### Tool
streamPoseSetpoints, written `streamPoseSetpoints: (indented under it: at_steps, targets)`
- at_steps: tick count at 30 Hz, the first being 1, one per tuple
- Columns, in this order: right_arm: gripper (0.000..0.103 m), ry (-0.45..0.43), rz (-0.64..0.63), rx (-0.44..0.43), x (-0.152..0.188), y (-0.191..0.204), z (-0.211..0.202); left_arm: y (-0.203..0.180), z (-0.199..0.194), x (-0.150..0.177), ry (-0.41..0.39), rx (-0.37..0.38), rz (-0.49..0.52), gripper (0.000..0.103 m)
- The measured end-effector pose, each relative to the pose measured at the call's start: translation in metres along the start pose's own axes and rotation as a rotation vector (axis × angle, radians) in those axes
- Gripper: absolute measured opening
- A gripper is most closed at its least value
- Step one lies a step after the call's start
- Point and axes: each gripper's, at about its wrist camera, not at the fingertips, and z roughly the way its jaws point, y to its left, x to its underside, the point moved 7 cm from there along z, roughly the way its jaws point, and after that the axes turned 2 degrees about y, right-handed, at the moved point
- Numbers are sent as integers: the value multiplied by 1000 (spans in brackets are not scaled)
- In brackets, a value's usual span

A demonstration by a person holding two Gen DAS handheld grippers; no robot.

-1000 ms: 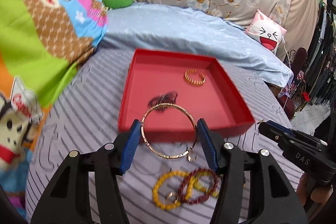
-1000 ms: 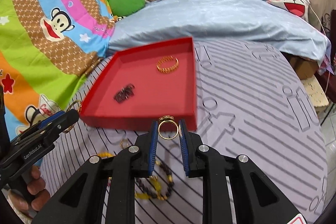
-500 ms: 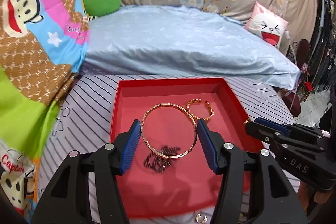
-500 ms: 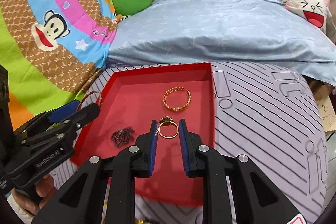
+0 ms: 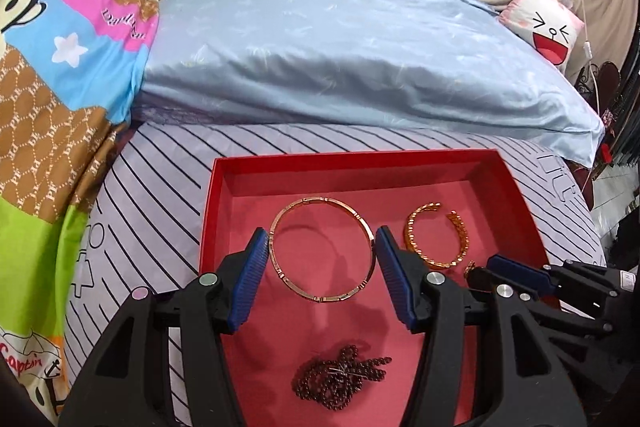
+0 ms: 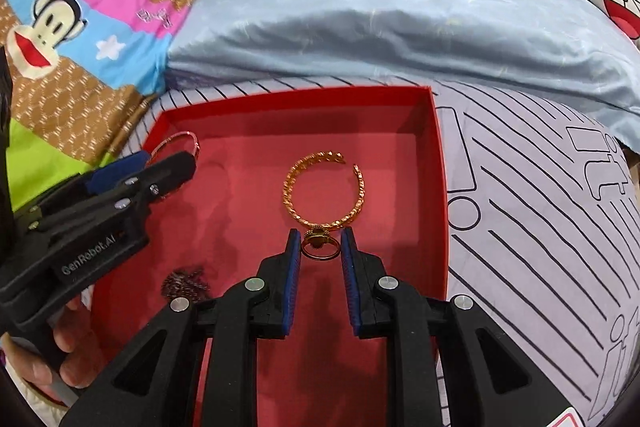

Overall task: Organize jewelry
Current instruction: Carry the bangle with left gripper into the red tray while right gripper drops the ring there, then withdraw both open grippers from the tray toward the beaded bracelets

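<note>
A: What does the left wrist view show?

B: The left gripper (image 5: 322, 247) squeezes a big thin gold bangle (image 5: 322, 249) from both sides. It holds the bangle up over the red tray (image 5: 360, 159). A chunky gold cuff (image 5: 438, 235) lies in the tray, just right of the bangle. A dark bead bracelet (image 5: 342, 379) lies in the tray too, on the near side. The right gripper (image 5: 480, 269) pokes in over the tray's right part.

A: And the right wrist view?

B: The right gripper (image 6: 320, 245) pinches a small gold ring (image 6: 319, 244), tight on both sides. The ring hangs over the red tray (image 6: 438, 163), just in front of the gold cuff (image 6: 324, 191). The left gripper (image 6: 160, 159) is over the tray's left side with the bangle (image 6: 180, 141). The dark beads (image 6: 185, 283) sit near the tray's left wall. The tray rests on a striped sheet (image 6: 540, 227).
</note>
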Motion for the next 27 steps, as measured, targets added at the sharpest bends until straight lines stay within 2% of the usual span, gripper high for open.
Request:
streamPoseSetpoints:
  at_steps: [2, 6, 8, 15, 23, 27]
  targets:
    - [20, -5, -10, 22, 0, -2, 1, 2, 3, 1, 8, 2, -9, 53]
    - [25, -13, 10, 4, -1, -4, 0, 5, 4, 1, 4, 0, -12, 54]
    - [27, -31, 19, -4, -1, -5, -4, 6, 2, 0, -8, -5, -13, 57]
    - [28, -70, -3, 4, 4, -2, -21, 7, -9, 0, -34, -14, -17, 59]
    - [28, -131, -15, -9, 16, 9, -59, 4, -51, 7, -98, -32, 5, 59]
    - [28, -169, -34, -3, 32, 14, -85, 2, -80, 22, -134, -27, 13, 59]
